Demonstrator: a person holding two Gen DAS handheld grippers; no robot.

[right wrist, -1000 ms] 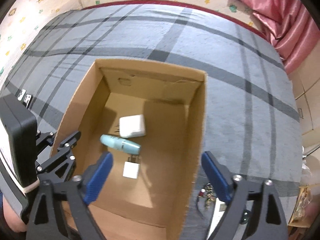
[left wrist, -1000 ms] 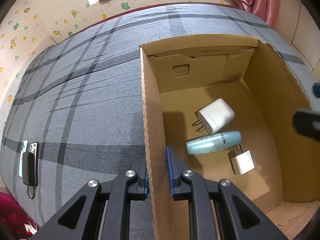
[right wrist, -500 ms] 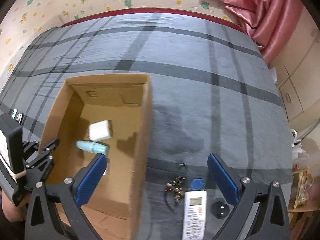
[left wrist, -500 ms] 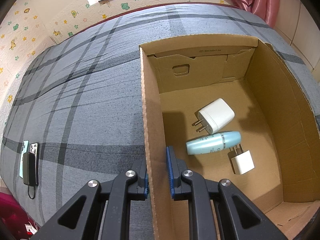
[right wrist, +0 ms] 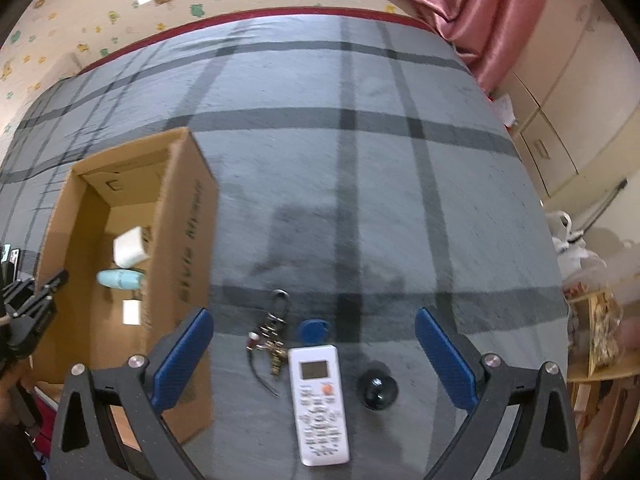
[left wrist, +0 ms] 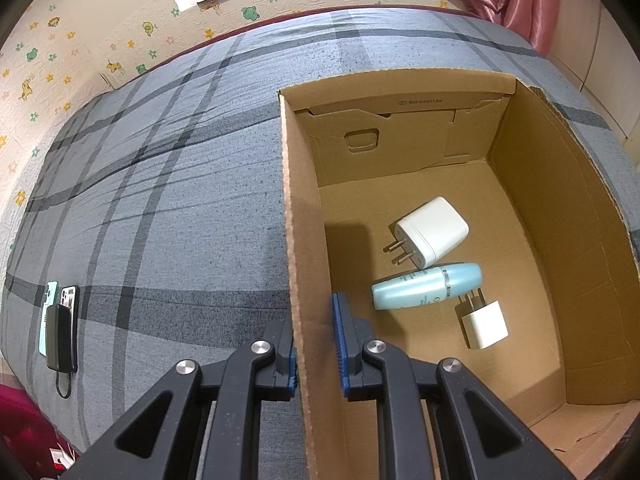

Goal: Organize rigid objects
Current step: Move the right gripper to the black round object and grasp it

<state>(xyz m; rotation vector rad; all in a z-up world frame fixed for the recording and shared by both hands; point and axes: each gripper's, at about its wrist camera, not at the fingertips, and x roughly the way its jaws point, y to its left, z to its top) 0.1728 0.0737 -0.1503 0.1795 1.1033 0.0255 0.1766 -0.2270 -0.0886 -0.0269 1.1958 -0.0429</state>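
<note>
our left gripper point(left wrist: 316, 344) has its fingers clamped on the box point(left wrist: 298, 216) wall; right gripper point(right wrist: 314, 350), fingers wide open, hangs over the remote point(right wrist: 318, 398) on the bed point(right wrist: 360, 160). we should drop straight, straddling its narrow sides, clear of keys point(right wrist: 272, 340).
</note>
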